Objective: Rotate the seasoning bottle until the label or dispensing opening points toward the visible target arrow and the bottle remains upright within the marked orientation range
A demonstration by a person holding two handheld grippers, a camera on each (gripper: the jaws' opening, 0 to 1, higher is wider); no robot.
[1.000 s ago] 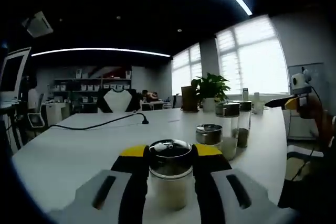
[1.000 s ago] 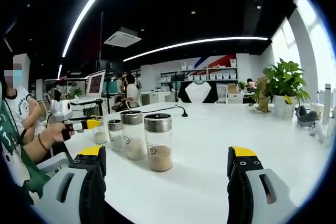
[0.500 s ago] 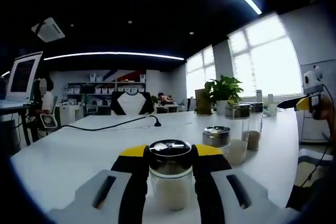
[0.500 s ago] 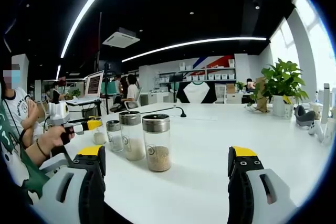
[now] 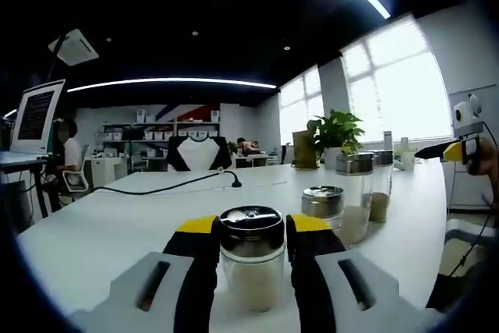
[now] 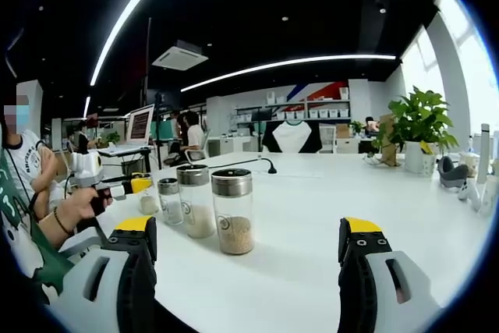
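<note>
Your left gripper point(image 5: 251, 259) has its fingers clamped on the seasoning bottle point(image 5: 251, 259), bottom centre, upright on the worktop point(image 5: 101, 224). Right gripper point(image 6: 248, 267) fingers are wide apart, holding nothing.

The left gripper point(image 5: 252, 251), with black jaws tipped in yellow, is clamped on a short clear glass seasoning bottle point(image 5: 251, 259) with a shiny metal lid, upright on the white table point(image 5: 101, 224). Beyond that bottle to the right stand three more metal-lidded glass jars point(image 5: 352, 193), close together.
</note>
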